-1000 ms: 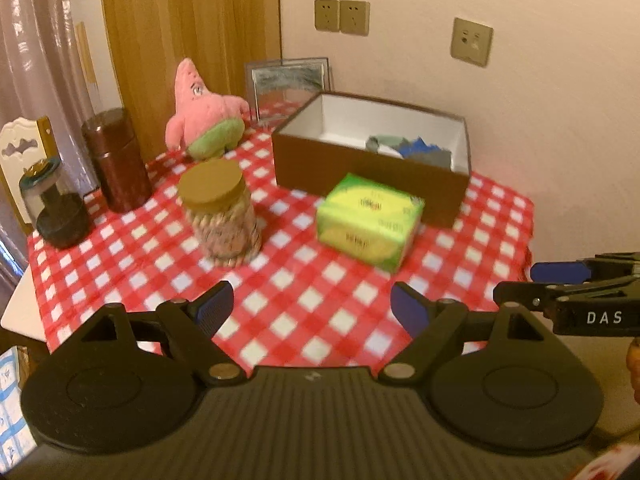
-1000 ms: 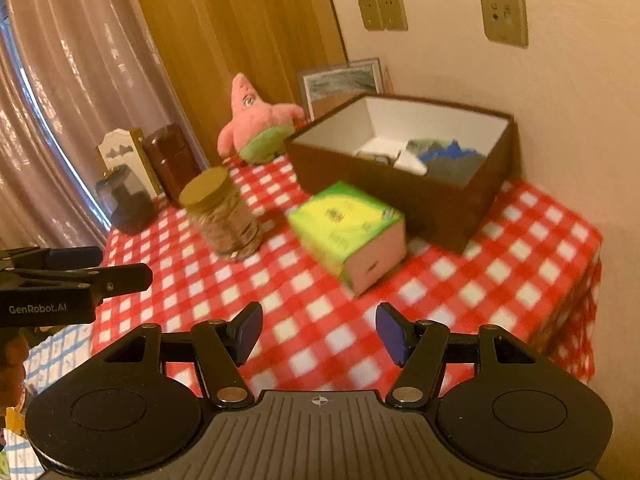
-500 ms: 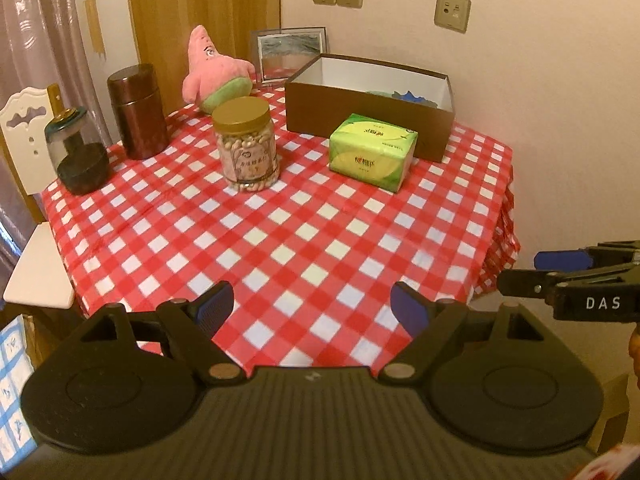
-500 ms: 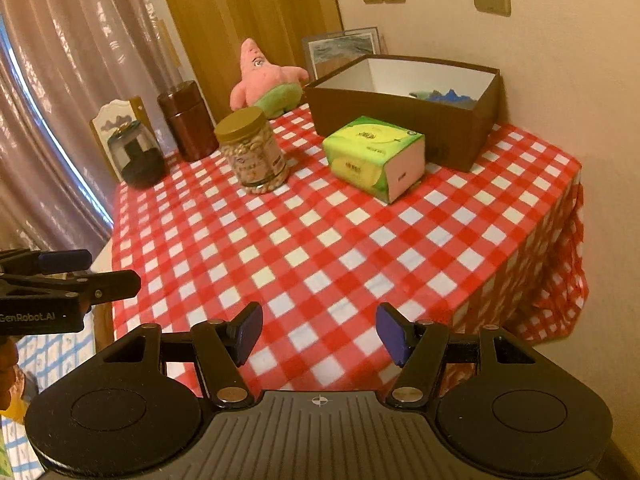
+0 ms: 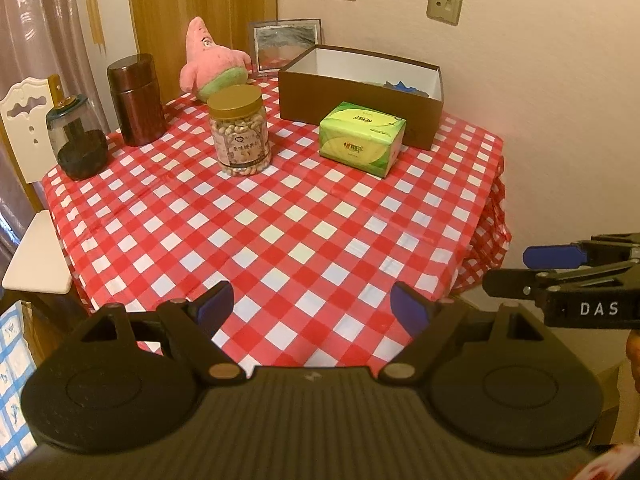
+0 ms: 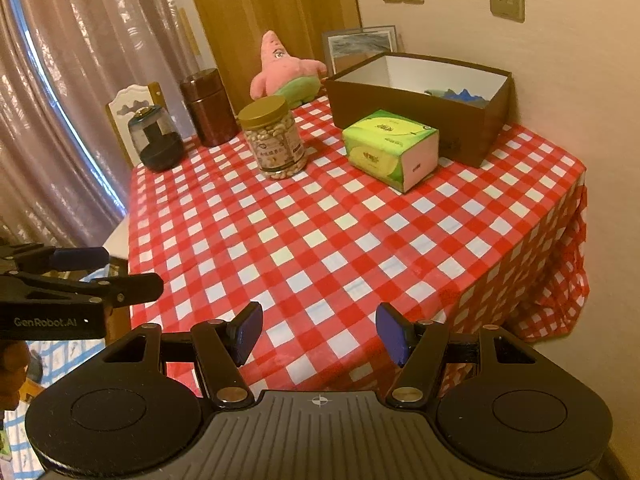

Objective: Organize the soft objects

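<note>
Left gripper (image 5: 310, 308) wide open, holding nothing, hovering over the near edge of the desk (image 5: 280, 232); right gripper (image 6: 318, 330) same, jaws wide, empty. On the checked cloth: one pink star plush (image 5: 210, 60) at the far side, just left of one brown box (image 5: 360, 92) with blue fabric (image 5: 402, 86) inside; one green tissue pack (image 5: 362, 138) in front of the box; one nut jar (image 5: 240, 134); one brown canister (image 5: 136, 100); one dark glass jar (image 5: 78, 138).

Home dining nook: checked tablecloth (image 5: 280, 224), curtains (image 6: 80, 80), framed pic (image 5: 286, 46).
</note>
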`<state>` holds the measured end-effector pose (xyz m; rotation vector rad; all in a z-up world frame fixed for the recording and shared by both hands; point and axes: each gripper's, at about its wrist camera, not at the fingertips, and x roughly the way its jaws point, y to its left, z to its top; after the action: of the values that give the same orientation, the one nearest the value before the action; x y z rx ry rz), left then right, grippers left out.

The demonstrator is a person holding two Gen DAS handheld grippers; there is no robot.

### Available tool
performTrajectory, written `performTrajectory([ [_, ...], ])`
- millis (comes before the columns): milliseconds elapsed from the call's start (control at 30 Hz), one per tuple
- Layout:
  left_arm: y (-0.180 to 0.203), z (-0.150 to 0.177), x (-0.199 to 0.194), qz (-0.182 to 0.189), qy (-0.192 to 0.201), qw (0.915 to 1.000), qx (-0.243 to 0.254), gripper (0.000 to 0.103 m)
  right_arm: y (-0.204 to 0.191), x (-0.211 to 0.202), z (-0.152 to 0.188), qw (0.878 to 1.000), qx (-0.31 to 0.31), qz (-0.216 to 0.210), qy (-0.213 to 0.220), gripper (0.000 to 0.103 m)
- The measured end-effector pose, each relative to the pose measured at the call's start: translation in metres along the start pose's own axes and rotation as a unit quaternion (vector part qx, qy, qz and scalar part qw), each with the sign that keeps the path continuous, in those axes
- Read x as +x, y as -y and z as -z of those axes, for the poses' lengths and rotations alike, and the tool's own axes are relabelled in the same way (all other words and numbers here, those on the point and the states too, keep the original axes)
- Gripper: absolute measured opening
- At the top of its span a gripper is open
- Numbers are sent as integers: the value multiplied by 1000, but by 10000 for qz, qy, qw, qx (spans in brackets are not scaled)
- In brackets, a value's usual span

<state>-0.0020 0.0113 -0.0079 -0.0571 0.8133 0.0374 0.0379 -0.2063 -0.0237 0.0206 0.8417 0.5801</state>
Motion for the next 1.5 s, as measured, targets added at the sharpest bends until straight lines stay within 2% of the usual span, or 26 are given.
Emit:
performTrajectory([
  [400,12,-3,3,7,-35,10000,-58,84,6,-2,-4,9999,-61,-72,-47,63],
  [1500,14,-6,11,64,-73,10000,-23,84,12,4,-6,10000,-29,-61,-73,63],
])
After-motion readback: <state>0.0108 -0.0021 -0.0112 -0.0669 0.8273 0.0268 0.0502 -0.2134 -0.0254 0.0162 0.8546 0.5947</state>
